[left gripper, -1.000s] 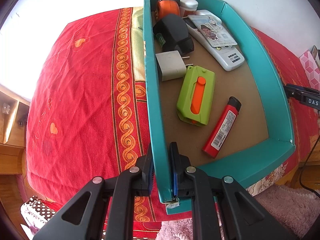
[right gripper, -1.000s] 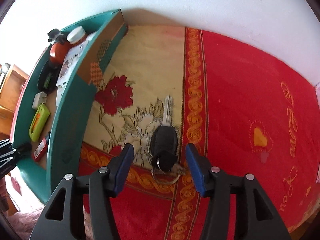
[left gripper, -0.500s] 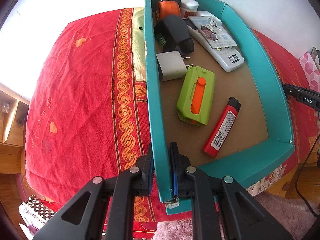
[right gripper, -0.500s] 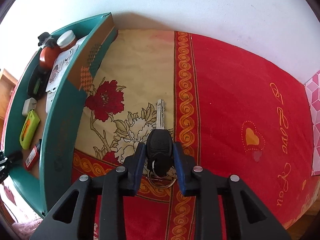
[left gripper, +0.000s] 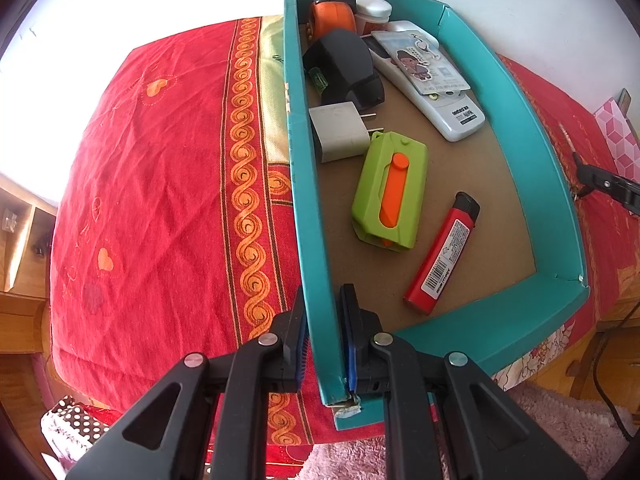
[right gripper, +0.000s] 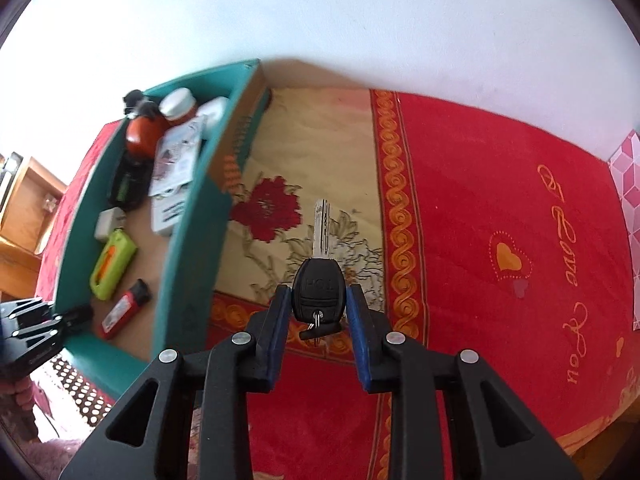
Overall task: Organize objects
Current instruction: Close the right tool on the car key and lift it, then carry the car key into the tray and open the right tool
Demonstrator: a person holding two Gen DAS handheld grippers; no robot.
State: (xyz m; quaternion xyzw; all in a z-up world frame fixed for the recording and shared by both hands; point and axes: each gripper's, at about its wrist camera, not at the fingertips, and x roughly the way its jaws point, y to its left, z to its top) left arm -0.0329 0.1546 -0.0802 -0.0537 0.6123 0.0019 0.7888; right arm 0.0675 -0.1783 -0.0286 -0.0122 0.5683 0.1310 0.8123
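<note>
My right gripper (right gripper: 318,308) is shut on a black car key (right gripper: 318,290), its silver blade pointing away and its ring hanging below; the key is lifted off the cloth. Left of it stands the teal box (right gripper: 192,248). My left gripper (left gripper: 323,328) is shut on the teal box's left wall (left gripper: 308,208) near the front corner. Inside lie a red lighter (left gripper: 442,256), a green and orange case (left gripper: 390,190), a white charger (left gripper: 340,132), a black case (left gripper: 346,68), a white remote (left gripper: 440,104) under a card, and an orange figurine (left gripper: 332,12).
A red patterned cloth (right gripper: 500,220) with a cream flowered centre covers the table. White wall lies behind. A pink patterned box (right gripper: 628,184) sits at the right edge. Wooden furniture (left gripper: 20,232) stands to the left, pink carpet (left gripper: 560,420) below.
The right gripper closed on the car key and lifted it off the cloth, swinging slightly toward the box. The left gripper kept its hold on the box wall without moving.
</note>
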